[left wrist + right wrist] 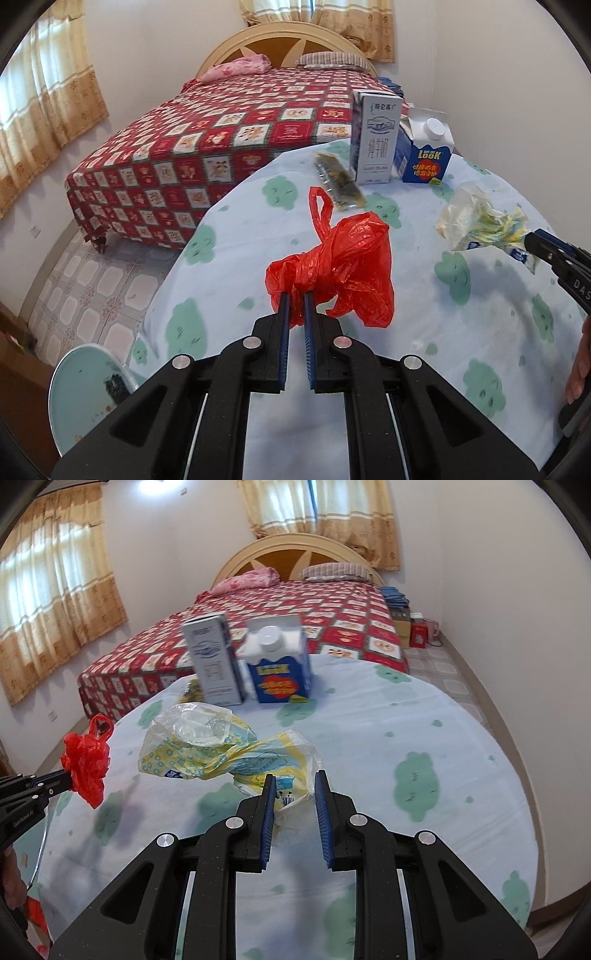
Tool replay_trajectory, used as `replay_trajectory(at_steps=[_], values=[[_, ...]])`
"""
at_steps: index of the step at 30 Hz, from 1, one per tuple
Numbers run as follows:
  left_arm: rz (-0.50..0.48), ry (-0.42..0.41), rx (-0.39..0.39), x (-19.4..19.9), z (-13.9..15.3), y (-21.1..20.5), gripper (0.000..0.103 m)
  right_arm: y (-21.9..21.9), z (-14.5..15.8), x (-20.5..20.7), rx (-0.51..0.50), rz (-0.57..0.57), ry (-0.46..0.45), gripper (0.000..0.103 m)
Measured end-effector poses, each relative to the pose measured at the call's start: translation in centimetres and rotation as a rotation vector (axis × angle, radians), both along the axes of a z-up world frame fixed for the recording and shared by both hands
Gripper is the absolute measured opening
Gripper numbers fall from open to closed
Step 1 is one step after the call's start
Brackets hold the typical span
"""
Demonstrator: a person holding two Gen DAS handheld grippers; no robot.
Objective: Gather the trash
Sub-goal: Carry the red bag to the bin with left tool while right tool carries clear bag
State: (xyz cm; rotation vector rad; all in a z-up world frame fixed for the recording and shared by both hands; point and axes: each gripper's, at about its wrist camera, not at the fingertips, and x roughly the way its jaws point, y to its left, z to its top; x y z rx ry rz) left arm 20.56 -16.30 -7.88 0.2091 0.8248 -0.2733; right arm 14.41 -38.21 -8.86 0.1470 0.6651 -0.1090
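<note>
My left gripper (296, 295) is shut on a crumpled red plastic bag (343, 258) and holds it above the round table; it also shows in the right wrist view (86, 760). My right gripper (294, 781) is open, its fingers on either side of the near end of a yellow and clear plastic bag (221, 746) that lies on the table. That bag shows in the left wrist view (476, 218) with the right gripper (535, 240) at its end. A white milk carton (375, 138) and a blue LOOK carton (424, 151) stand at the far side.
The table (406, 738) has a pale blue cloth with green patches. A dark flat wrapper (338, 181) lies near the white carton. A bed with a red checked cover (221, 122) is behind. A pale blue stool (85, 391) stands low at the left.
</note>
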Motion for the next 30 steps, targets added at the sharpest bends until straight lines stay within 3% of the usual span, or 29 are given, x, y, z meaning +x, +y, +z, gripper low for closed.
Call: replay_trajectory(at_steps=[30], values=[[0.139,-0.066,-0.021,-7.8,1.5,11.8,0.008,13.4,0.6,-1.4,-0.055,0.202,-0.028,0.022]])
